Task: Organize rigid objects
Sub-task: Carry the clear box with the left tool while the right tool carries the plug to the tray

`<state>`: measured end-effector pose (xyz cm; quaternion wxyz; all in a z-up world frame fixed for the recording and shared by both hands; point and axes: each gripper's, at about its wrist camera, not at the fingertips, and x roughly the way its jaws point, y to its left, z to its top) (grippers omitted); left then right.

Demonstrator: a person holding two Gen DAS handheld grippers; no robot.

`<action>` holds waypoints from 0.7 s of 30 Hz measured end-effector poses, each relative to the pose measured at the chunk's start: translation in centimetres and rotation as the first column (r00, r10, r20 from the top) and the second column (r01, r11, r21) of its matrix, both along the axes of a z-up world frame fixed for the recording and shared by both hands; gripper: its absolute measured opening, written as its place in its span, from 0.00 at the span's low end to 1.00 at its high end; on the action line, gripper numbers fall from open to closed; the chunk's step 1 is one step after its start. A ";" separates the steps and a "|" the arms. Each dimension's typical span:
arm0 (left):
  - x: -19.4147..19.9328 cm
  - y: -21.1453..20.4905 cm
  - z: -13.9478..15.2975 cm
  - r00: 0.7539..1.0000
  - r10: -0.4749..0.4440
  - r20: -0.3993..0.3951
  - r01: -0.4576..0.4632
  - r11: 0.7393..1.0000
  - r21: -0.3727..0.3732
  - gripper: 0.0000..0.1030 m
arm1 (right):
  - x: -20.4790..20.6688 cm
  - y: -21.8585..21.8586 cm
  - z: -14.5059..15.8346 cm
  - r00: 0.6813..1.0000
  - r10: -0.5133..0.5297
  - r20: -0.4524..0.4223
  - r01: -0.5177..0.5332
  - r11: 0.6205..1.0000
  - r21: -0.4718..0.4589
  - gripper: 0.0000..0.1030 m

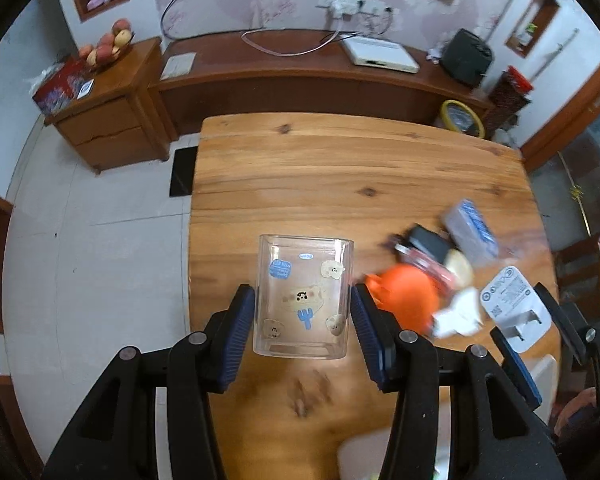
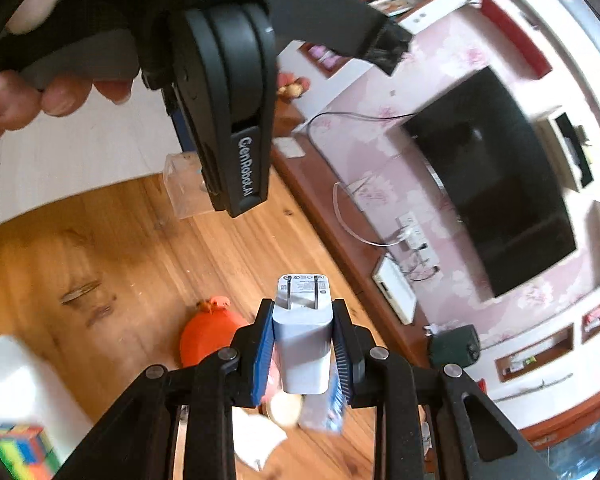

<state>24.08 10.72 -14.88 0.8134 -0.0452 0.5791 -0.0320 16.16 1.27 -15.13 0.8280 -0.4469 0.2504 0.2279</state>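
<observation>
A clear square container (image 1: 303, 300) with cartoon stickers is stood upright on the desk (image 1: 340, 168). A white two-prong charger (image 2: 302, 340) is held aloft, prongs forward, above a blurred orange pouch (image 1: 408, 300).

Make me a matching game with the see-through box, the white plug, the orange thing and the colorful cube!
Things:
1. clear box
2. white charger
3. orange pouch
4. color cube

Places:
A. lying on the table beside the pile
B. between the left gripper fingers
C. bottom-left corner of the right wrist view
D. clamped in the right gripper

Pairs: 1-B, 2-D, 3-A, 4-C
</observation>
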 end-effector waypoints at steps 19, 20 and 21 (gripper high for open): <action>-15.6 -12.5 6.7 0.981 -0.194 0.002 0.193 0.976 -0.105 0.51 | -14.2 -14.6 8.5 0.924 -0.184 -0.336 0.297 0.898 0.325 0.27; -16.1 -13.1 6.6 0.980 -0.200 -0.001 0.199 0.975 -0.098 0.51 | -14.6 -15.3 8.4 0.914 -0.187 -0.361 0.312 0.892 0.328 0.27; -16.7 -13.8 6.4 0.978 -0.210 -0.002 0.209 0.974 -0.089 0.51 | -15.0 -16.1 8.1 0.901 -0.192 -0.389 0.331 0.884 0.331 0.27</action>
